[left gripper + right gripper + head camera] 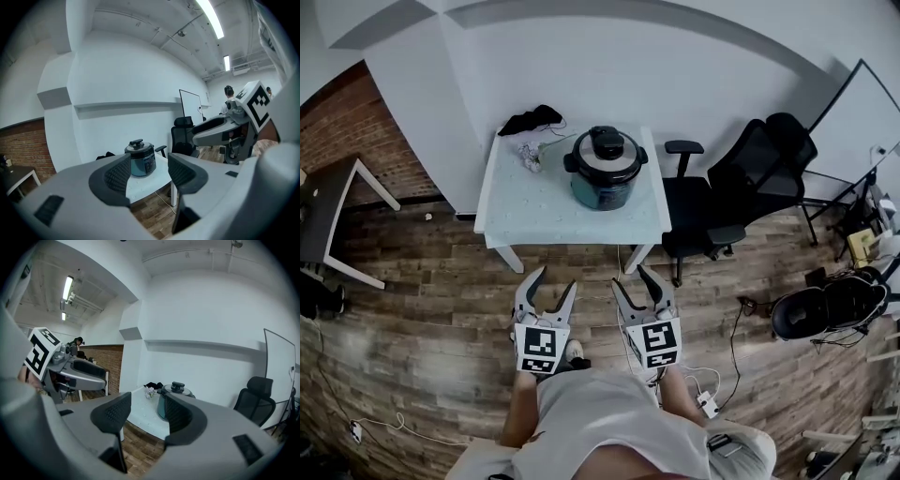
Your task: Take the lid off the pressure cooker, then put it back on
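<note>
A teal pressure cooker [605, 169] stands on the far right part of a white table [534, 211], its silver lid with a black knob [607, 143] in place on top. The cooker [140, 159] also shows in the left gripper view, and the cooker [174, 399] shows partly behind a jaw in the right gripper view. My left gripper [549, 284] and right gripper [636, 280] are held side by side over the wooden floor, well short of the table. Both are open and empty.
A black cloth [532, 119] and a crumpled white object [530, 155] lie at the table's back left. A black office chair [698, 211] stands right of the table, another chair [773, 159] beyond it. A dark table [328, 216] is at left. Cables [705, 398] lie on the floor.
</note>
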{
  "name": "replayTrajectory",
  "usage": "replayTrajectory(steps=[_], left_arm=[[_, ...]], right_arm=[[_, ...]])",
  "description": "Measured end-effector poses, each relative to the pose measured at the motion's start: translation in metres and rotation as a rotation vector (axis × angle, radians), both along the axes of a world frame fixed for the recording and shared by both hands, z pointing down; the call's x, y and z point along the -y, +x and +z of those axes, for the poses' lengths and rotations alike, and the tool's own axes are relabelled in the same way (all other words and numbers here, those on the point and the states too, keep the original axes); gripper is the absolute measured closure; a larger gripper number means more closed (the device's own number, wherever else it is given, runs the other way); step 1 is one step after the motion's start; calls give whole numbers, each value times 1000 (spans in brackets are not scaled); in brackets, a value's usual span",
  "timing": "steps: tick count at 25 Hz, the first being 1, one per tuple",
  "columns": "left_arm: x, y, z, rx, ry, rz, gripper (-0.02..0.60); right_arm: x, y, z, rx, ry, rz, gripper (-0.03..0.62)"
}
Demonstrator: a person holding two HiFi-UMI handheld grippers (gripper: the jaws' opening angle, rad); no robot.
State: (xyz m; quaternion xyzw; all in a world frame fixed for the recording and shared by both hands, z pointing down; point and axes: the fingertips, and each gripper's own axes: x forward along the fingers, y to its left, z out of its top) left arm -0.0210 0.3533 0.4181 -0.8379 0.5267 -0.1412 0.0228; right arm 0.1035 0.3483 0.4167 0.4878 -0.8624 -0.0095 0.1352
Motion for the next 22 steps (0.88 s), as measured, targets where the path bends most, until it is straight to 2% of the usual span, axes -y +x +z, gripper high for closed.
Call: replayTrajectory(steps=[11, 22], left_arm=[[50, -34, 5, 9, 2, 29, 337], [94, -47, 0, 5, 19, 45, 339]], right_arm=[[45, -31, 4, -20, -7, 45, 367], [86, -46, 1, -29, 5, 55, 367]])
